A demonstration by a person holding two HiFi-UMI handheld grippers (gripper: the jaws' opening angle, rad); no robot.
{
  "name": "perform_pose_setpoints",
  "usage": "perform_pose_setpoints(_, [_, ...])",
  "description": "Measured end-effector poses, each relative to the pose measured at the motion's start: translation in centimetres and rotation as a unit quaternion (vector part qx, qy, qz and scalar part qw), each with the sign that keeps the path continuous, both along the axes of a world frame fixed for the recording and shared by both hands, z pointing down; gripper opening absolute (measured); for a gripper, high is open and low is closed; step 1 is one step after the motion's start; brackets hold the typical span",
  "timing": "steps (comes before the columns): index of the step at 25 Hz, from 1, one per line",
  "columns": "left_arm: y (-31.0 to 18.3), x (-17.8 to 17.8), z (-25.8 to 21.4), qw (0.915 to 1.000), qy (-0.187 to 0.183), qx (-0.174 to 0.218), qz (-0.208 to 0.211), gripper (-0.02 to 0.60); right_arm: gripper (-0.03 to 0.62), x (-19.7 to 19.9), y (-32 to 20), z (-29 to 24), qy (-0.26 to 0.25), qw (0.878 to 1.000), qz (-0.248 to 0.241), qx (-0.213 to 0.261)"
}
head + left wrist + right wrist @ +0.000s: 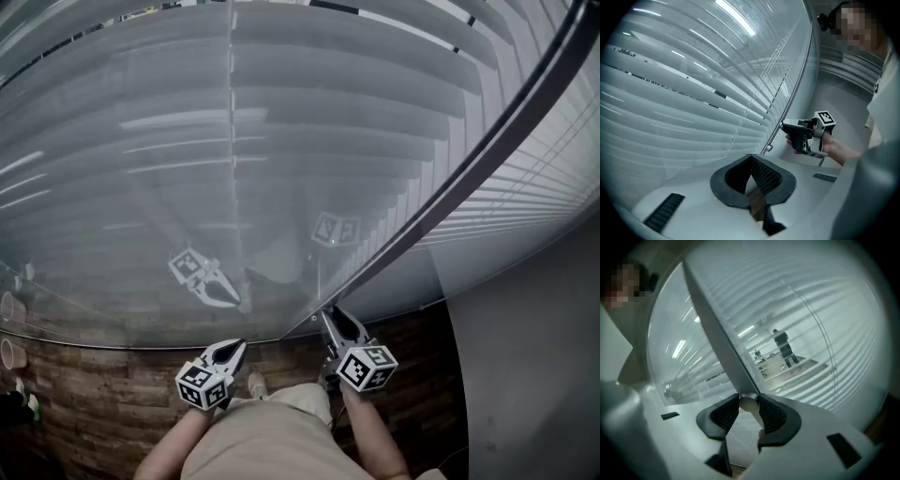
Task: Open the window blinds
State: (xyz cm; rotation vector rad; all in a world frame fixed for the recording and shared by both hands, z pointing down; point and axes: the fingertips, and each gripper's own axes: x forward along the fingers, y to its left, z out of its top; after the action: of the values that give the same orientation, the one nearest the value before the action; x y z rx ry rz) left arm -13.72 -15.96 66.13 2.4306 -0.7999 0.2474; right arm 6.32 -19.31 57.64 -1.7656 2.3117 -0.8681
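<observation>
My right gripper (pixel 747 405) has the wand (pixel 717 336) by its bottom end. The jaws stand partly closed, with the wand's rounded tip between the two ribbed pads (pixel 771 416), and both pads look to be pressing on it. From that grip the wand runs up and away from me, slanting toward the head of the blinds (pixel 356 122). Its long axis therefore leads straight out from between the jaws rather than across them. I judge this to be the relation the coming move turns on. Tilting the slats means twisting the wand about that axis, so my wrist has to roll around the line of the rod (a sideways pull would only swing it).

The blinds hang just beyond the wand, behind a glass pane (pixel 112 187) that mirrors both grippers. Their slats lie level, crosswise to the wand. To the wand's left they look flat and closed. To its right, in the right gripper view, a room shows between the slats, so there they seem at least partly tilted.

My left gripper (pixel 234 349) sits to the wand's left, apart from it and pointed at the glass. Its jaws are closed tip to tip on nothing. The right gripper is plainly the nearer one, and I judge the twist is its job.
</observation>
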Motion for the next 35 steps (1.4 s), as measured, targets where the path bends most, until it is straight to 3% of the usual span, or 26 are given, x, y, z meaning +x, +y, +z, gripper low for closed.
perform_pose_setpoints(2, [0.2, 0.2, 0.7, 1.0, -0.002, 0.0, 0.003, 0.014, 0.134, -0.3, 0.5, 0.4, 0.136, 0.99, -0.006, 0.029])
perform_pose_setpoints(5, [0.1, 0.1, 0.5, 1.0, -0.002, 0.002, 0.003, 0.014, 0.147, -1.0, 1.0, -0.5, 0.289, 0.955, -0.012, 0.066])
perform_pose_setpoints(8, [-0.1, -0.2, -0.1, 1.0, -0.002, -0.002, -0.004, 0.014, 0.147, -1.5, 0.6, -1.3, 0.367, 0.927, -0.015, 0.078])
perform_pose_setpoints(10, [-0.1, -0.3, 0.4, 1.0, -0.003, -0.003, -0.007, 0.014, 0.137, -1.2, 0.2, -0.7, 0.392, 0.917, -0.006, 0.076])
perform_pose_setpoints(11, [-0.2, -0.3, 0.9, 0.9999, -0.004, -0.003, -0.009, 0.014, 0.135, -1.0, 0.1, -0.1, 0.376, 0.924, 0.0, 0.072])
perform_pose_setpoints(12, [-0.3, -0.4, 1.4, 0.9999, -0.004, -0.002, -0.011, 0.014, 0.132, -0.8, 0.0, 0.6, 0.328, 0.943, 0.007, 0.063])
perform_pose_setpoints(14, [-0.4, -0.4, 1.6, 0.9999, -0.004, 0.0, -0.012, 0.014, 0.132, 0.1, -0.2, 1.2, 0.141, 0.989, 0.018, 0.031])
perform_pose_setpoints(15, [-0.5, -0.3, 1.3, 0.9999, -0.004, 0.0, -0.012, 0.014, 0.132, 0.4, -0.3, 1.1, 0.046, 0.999, 0.018, 0.012])
perform_pose_setpoints(16, [-0.4, -0.3, 0.9, 0.9999, -0.003, 0.0, -0.011, 0.014, 0.132, 0.6, -0.3, 0.7, -0.013, 1.0, 0.014, 0.001])
perform_pose_setpoints(17, [-0.4, -0.3, 0.6, 0.9999, -0.004, -0.001, -0.01, 0.014, 0.132, 0.5, -0.3, 0.3, -0.025, 1.0, 0.008, 0.0])
perform_pose_setpoints(18, [-0.3, -0.3, 0.4, 1.0, -0.005, -0.001, -0.008, 0.014, 0.132, 0.3, -0.2, -0.1, -0.001, 1.0, 0.003, 0.008])
perform_pose_setpoints(21, [-0.2, 0.0, 0.2, 1.0, -0.007, -0.001, -0.003, 0.014, 0.135, -0.4, 0.2, -0.9, 0.141, 0.989, -0.003, 0.05])
perform_pose_setpoints(22, [-0.3, 0.0, 0.2, 1.0, -0.007, 0.0, -0.004, 0.014, 0.143, -0.5, 0.3, -1.1, 0.199, 0.978, -0.003, 0.064])
perform_pose_setpoints(24, [-0.5, -0.1, 0.2, 0.9999, -0.007, 0.001, -0.008, 0.014, 0.15, -1.0, 0.4, -1.1, 0.318, 0.944, -0.008, 0.084])
perform_pose_setpoints(25, [-0.5, -0.2, 0.3, 0.9999, -0.008, 0.001, -0.01, 0.014, 0.15, -1.3, 0.3, -0.9, 0.362, 0.928, -0.009, 0.087])
perform_pose_setpoints(26, [-0.5, -0.2, 0.4, 0.9999, -0.008, 0.001, -0.011, 0.014, 0.139, -1.4, 0.3, -0.8, 0.381, 0.921, -0.006, 0.085])
perform_pose_setpoints(27, [-0.5, -0.2, 0.4, 0.9999, -0.009, 0.0, -0.01, 0.014, 0.132, -1.2, 0.3, -0.7, 0.367, 0.927, -0.002, 0.079])
perform_pose_setpoints(28, [-0.4, -0.2, 0.5, 0.9999, -0.009, 0.0, -0.01, 0.014, 0.13, -0.8, 0.3, -0.6, 0.315, 0.947, 0.002, 0.067])
perform_pose_setpoints(30, [-0.4, 0.0, 0.4, 0.9999, -0.008, 0.0, -0.008, 0.014, 0.127, 0.2, -0.1, -0.6, 0.125, 0.992, 0.002, 0.036])
perform_pose_setpoints(31, [-0.4, 0.2, 0.4, 1.0, -0.007, 0.0, -0.007, 0.014, 0.127, 0.5, -0.2, -0.6, 0.031, 0.999, -0.001, 0.02])
perform_pose_setpoints(32, [-0.4, 0.2, 0.3, 1.0, -0.007, 0.0, -0.006, 0.014, 0.129, 0.7, -0.2, -0.6, -0.024, 1.0, -0.004, 0.007])
perform_pose_setpoints(33, [-0.4, 0.2, 0.3, 1.0, -0.007, 0.0, -0.005, 0.014, 0.129, 0.7, -0.2, -0.5, -0.029, 1.0, -0.008, 0.003])
perform_pose_setpoints(35, [-0.3, 0.3, 0.2, 1.0, -0.008, 0.0, -0.003, 0.014, 0.129, -0.1, 0.0, -0.7, 0.067, 0.997, -0.02, 0.026])
